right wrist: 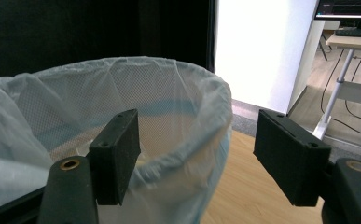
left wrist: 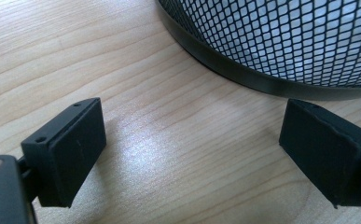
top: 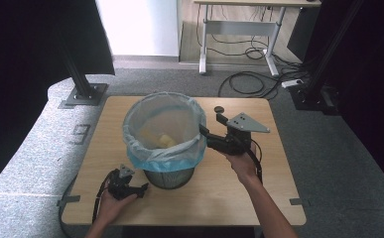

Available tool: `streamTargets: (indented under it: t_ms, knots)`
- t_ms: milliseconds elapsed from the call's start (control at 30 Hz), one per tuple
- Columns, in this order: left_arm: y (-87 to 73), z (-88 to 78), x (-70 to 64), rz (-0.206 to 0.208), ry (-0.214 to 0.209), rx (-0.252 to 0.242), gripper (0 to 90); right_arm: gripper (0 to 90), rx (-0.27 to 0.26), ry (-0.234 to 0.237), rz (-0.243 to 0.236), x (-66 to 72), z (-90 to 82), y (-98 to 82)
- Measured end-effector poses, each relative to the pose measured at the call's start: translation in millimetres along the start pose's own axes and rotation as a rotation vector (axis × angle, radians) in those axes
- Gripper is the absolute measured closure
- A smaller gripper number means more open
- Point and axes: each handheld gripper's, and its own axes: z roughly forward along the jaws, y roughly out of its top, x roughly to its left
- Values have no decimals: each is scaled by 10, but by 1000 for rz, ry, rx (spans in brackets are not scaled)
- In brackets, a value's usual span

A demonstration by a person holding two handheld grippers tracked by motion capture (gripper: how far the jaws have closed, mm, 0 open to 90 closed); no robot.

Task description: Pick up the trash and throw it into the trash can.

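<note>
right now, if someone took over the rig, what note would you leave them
Left gripper: open, low on the wooden table beside the base of the black mesh waste bin, holding nothing.
Right gripper: open, its fingers straddling the bin's rim and the translucent plastic liner bag, not yet closed.
Done: liner is folded over the rim; something yellowish lies inside.
Left: probably grip the liner edge.

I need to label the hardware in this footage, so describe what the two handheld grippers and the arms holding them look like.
Both grippers are black. The right gripper carries a grey three-cornered plate on top; the left gripper has a smaller grey plate. Each has two flat, rectangular black fingers with small screw holes. A black cable trails from the left one. The forearms are bare, no sleeves showing.
</note>
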Motion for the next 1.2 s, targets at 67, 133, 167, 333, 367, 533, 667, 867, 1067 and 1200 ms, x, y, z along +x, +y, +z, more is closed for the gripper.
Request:
streamTargets:
  t_ms: [67, 133, 167, 333, 367, 533, 667, 867, 1067, 1200]
  knots:
    - [0, 0, 0, 0, 0, 0, 70, 303, 1, -5, 0, -34, -49, -41]
    - [0, 0, 0, 0, 0, 0, 70, 303, 4, -11, -2, -65, -94, -85]
    - [0, 0, 0, 0, 0, 0, 70, 303, 7, -16, 0, -78, -115, -110]
    - [-1, -2, -1, 0, 1, 0, 72, 303, 24, -33, 0, -147, -203, -250]
    - [-2, -2, -2, -1, 1, 0, 72, 303, 26, -35, 3, -162, -224, -276]
    - [-2, -3, -4, -2, 2, 0, 73, 303, 44, -49, 13, -245, -330, -417]
    - [-3, -4, -5, -3, 3, -1, 74, 303, 63, -63, 27, -316, -395, -525]
    - [-4, -5, -7, -4, 3, -1, 75, 303, 101, -93, 41, -416, -430, -673]
    - [-4, -5, -7, -4, 3, -1, 75, 303, 139, -107, 41, -455, -383, -794]
    - [-4, -4, -7, -4, 3, -1, 74, 302, 138, -111, 41, -463, -378, -805]
